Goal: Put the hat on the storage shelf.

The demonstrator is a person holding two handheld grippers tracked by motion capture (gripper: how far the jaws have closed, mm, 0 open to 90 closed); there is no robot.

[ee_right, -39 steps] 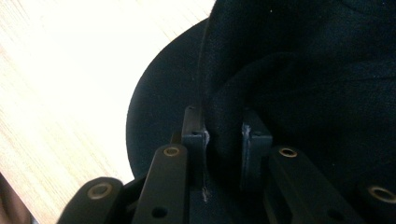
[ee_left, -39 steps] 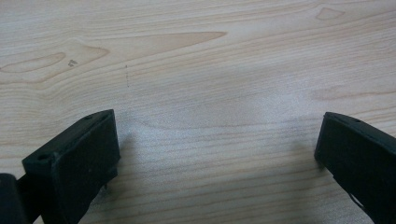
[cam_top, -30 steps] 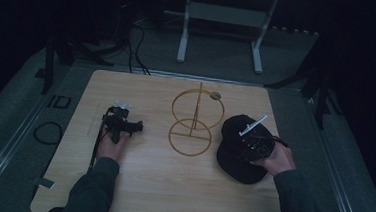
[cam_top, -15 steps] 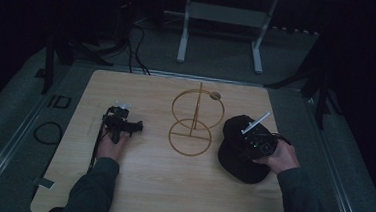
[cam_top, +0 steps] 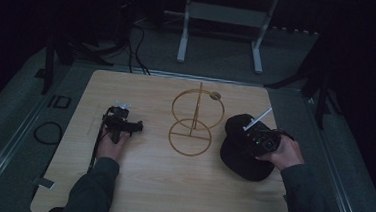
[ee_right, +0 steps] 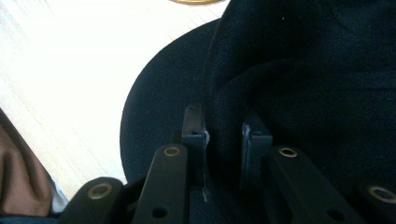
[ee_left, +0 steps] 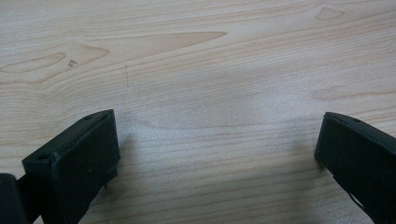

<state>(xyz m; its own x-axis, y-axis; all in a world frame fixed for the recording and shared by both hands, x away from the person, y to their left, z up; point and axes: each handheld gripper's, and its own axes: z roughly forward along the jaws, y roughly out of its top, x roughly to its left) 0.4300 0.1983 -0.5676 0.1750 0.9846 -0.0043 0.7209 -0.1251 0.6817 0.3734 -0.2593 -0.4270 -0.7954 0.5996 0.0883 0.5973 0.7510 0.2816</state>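
Little has moved since the earlier frames: the right tool (cam_top: 254, 136) has only edged over the hat (cam_top: 237, 154), and the left tool (cam_top: 133, 128) lies where it lay.

Largest is the counter (cam_top: 170, 190), pale wood, bare under the left tool, whose jaws stand released with nothing between them (ee_left: 217, 149). Next comes the hat, black felt, lying right under the right tool. The right tool (ee_right: 223, 133) is clenched on a raised fold of it, the cloth pinched between both pads. I judge the hat light and soft, likely to sag and swing from one pinch, so the fold where crown meets brim is the firmest hold.

Just beside the right tool, toward the middle of the counter, stands a gold wire stand (cam_top: 195, 119) of two rings on a post. It looks thin and easy to tip, and the brim could catch it. A small knob (cam_top: 216, 95) sits on its upper ring.
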